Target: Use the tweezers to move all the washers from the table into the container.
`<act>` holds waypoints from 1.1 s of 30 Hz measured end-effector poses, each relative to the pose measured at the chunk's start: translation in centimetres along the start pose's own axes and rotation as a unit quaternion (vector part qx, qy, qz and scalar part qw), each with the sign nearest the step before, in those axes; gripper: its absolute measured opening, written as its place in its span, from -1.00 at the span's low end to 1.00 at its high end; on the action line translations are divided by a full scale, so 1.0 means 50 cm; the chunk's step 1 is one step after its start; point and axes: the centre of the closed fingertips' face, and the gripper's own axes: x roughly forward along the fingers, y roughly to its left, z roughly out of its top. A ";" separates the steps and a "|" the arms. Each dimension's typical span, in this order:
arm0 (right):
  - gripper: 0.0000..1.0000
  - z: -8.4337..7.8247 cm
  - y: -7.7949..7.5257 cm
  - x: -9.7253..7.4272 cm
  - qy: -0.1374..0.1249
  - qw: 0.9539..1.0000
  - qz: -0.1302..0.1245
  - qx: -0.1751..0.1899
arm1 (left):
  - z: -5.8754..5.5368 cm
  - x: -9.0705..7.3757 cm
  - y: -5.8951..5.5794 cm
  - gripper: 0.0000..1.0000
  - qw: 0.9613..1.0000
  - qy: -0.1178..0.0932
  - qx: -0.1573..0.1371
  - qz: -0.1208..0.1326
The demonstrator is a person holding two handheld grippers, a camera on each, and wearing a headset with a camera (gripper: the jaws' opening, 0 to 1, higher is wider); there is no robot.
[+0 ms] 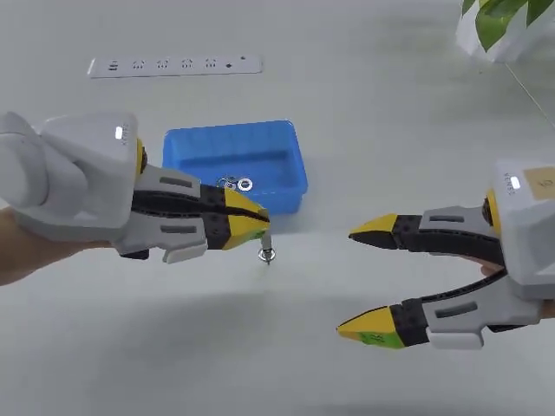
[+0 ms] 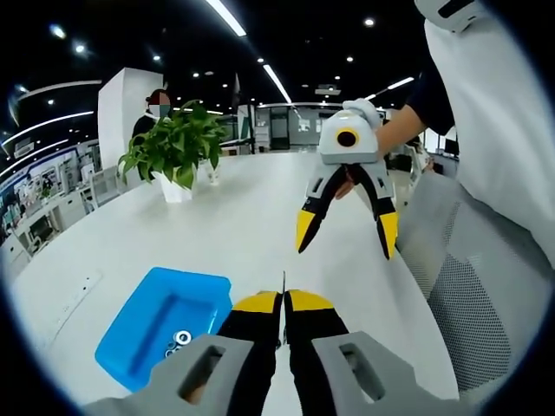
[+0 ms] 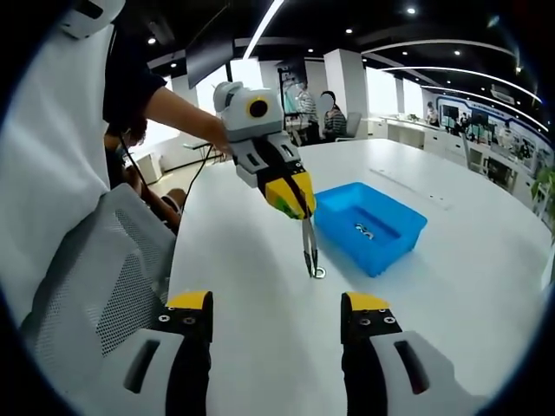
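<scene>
The left claw point(image 1: 260, 220) sits closest, its yellow-tipped jaws clenched on the tweezers point(image 1: 265, 242). The tweezers hang from the jaw tips with their long axis almost straight down to the bench point(image 1: 390, 130). At their lower end is one washer point(image 1: 268, 256), a small bright metal ring. In the right gripper view it lies flat at the tweezers' tips point(image 3: 318, 273). I cannot tell whether it is already pinched and lifted or is only touched where it rests.

The coming move turns on one relation. The blue container point(image 1: 260, 152) stands just beyond the washer, away from the person and a little to the left, with its near wall close by. Carrying the washer in likely means raising it over that wall and going a short way forward. A few washers point(image 1: 237, 184) already lie together on the container's floor.

The right claw point(image 1: 345, 281) is released, its jaws spread wide and gripping nothing. It is well apart to the right, so the left claw is clearly the nearer one.

A white power strip point(image 1: 173, 66) lies at the far side, and a potted plant point(image 1: 503, 22) stands in the far right corner.
</scene>
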 end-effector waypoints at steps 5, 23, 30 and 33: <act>0.18 0.000 -0.005 0.012 0.002 1.000 0.005 -0.003 | -0.006 -0.004 0.009 -0.89 1.000 0.011 -0.006 0.003; 0.06 0.015 -0.037 0.101 0.018 0.999 0.024 -0.036 | -0.015 -0.003 0.002 -0.88 0.999 0.036 0.001 -0.009; -0.36 0.017 -0.076 0.191 0.035 0.997 0.035 -0.062 | -0.016 -0.002 -0.007 -0.88 0.999 0.045 0.007 -0.022; -0.45 0.017 -0.087 0.209 0.048 0.995 0.039 -0.074 | -0.015 0.000 -0.005 -0.88 0.999 0.048 0.010 -0.021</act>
